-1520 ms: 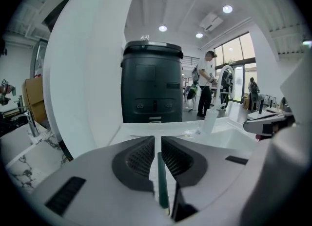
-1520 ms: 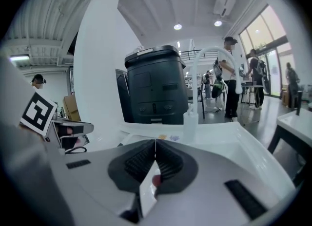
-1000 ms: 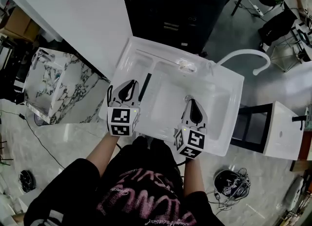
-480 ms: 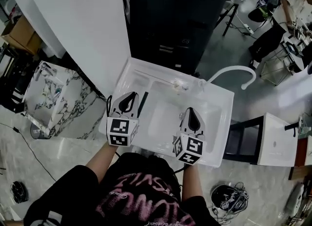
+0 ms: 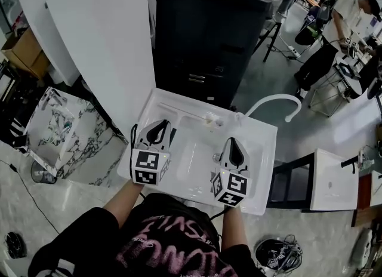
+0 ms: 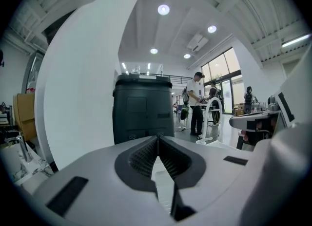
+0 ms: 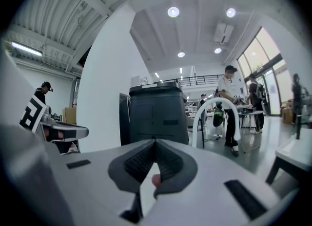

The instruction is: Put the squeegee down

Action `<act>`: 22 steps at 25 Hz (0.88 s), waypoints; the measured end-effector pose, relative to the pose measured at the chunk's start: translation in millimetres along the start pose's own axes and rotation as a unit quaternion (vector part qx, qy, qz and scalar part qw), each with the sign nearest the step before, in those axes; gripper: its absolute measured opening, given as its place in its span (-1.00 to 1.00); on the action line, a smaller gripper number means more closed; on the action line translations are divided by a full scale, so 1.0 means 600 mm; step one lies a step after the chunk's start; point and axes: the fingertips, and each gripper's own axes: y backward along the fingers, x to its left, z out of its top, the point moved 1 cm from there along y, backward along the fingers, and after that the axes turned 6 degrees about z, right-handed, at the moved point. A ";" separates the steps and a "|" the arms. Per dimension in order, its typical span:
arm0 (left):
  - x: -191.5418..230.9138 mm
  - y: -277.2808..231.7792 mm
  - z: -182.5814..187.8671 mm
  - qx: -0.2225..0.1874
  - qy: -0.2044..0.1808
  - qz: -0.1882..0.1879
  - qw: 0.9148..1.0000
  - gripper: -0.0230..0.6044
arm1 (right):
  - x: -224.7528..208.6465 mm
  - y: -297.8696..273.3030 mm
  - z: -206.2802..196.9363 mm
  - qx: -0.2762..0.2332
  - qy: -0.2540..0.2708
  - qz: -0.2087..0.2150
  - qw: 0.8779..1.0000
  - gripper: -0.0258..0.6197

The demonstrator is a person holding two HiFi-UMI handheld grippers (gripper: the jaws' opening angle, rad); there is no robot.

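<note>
Since half a second ago both tools have drawn back toward the near rim of the sink, and the head view has lifted. The sink now sits lower and smaller in the frame, with more of the black cabinet filling the top centre.

The left tool is at centre left and the right tool at centre right, both over the sink. In the left gripper view the left tool has its tips pressed together with nothing between them. In the right gripper view the right tool is likewise closed and empty.

A thin dark strip just right of the left tool, on the sink's left ledge, is what I take to be the squeegee. It is partly hidden and too small to be sure of. Neither tool touches it, so I judge it is already set down.

It should be light, with a stiff handle and a soft, bendable blade edge. I would grip the middle of the handle, never the blade. On a wet sink it may be slippery.
</note>
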 end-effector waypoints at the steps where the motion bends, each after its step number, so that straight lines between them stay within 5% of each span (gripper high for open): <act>1: -0.002 -0.001 0.001 -0.001 -0.001 -0.002 1.000 -0.86 | -0.001 0.000 0.001 0.000 0.001 -0.001 1.000 -0.86; 22: 0.012 -0.017 0.016 -0.002 0.002 -0.001 1.000 -0.87 | 0.000 -0.012 0.006 -0.002 0.010 -0.007 1.000 -0.86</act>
